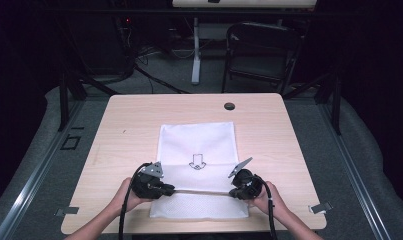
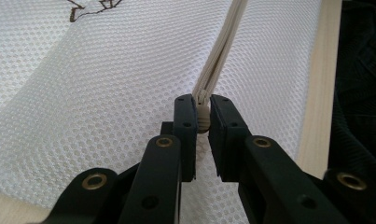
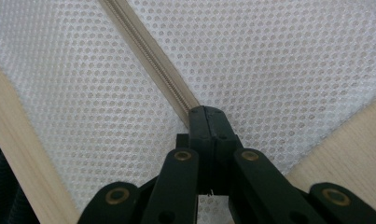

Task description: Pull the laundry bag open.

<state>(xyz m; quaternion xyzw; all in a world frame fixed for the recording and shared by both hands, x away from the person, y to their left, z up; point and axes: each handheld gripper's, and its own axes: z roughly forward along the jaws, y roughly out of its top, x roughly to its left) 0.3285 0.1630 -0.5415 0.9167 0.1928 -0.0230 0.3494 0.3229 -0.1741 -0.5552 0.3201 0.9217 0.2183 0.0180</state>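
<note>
A white mesh bag [image 1: 196, 145] with a black arrow print [image 1: 196, 162] lies flat on the wooden table [image 1: 129, 125]. A beige zipper [image 1: 201, 191] runs across its near part, pulled taut between the two grippers. My left gripper [image 1: 171, 190] pinches the zipper's left end; in the left gripper view the jaws [image 2: 203, 105] press on a small white ribbed piece where the zipper [image 2: 223, 51] ends. My right gripper [image 1: 232, 192] holds the right end, and in the right gripper view its jaws [image 3: 205, 112] are tight together on the zipper tape [image 3: 148, 56].
A round cable hole [image 1: 229, 106] sits near the table's far edge. Beyond the table stand a dark folding chair [image 1: 261, 50] and a white desk leg [image 1: 195, 50]. The table's front edge runs just below the bag.
</note>
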